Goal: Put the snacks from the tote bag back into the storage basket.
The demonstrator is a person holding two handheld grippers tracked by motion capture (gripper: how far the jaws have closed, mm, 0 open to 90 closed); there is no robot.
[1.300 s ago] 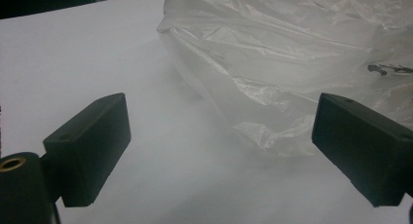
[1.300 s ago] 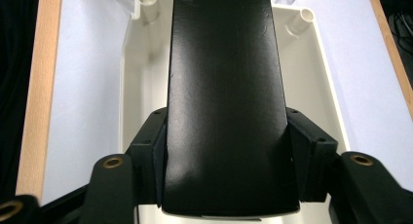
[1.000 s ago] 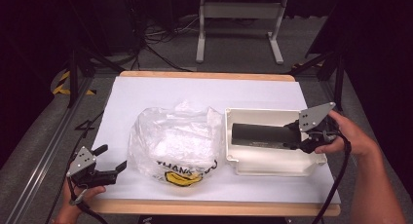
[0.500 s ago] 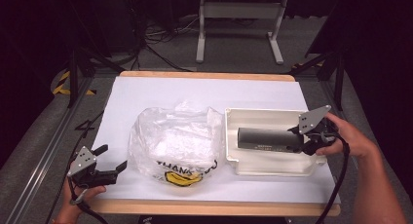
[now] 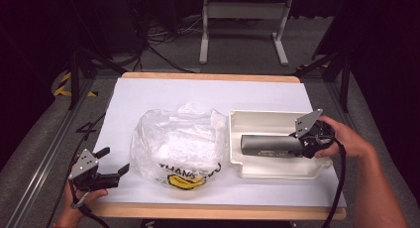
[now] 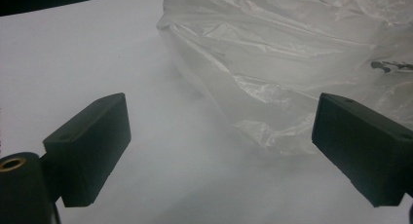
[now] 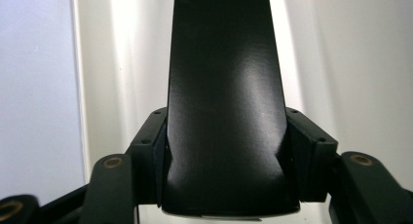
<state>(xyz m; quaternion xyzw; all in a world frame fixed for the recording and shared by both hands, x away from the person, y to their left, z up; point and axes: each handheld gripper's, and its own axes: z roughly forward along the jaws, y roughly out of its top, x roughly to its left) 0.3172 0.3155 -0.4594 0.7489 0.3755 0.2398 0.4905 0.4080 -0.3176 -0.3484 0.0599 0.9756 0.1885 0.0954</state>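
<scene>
Two grippers are in play. A dark cylindrical case (image 5: 271,144) is clamped at its end by the right gripper (image 5: 308,142) and is held lengthwise over the cream tray (image 5: 277,171), inside its rim, just right of the plastic bag (image 5: 178,147). Whether the case already rests on the tray floor cannot be told.

Step judged: the case is being set down in the tray. It should be kept level and parallel to the tray's long wall, lowered until fully supported, and only then released; the grip should not be let go early, since a round case may roll.

The left gripper (image 5: 111,167) is parked near the bag's lower left corner, jaws spread wide with nothing between them.

The pads (image 7: 155,151) pressing both flanks of the case are confirmed in the right gripper view; from the high view that contact is hidden. The bag's "THANKS" print is readable from the high view.
</scene>
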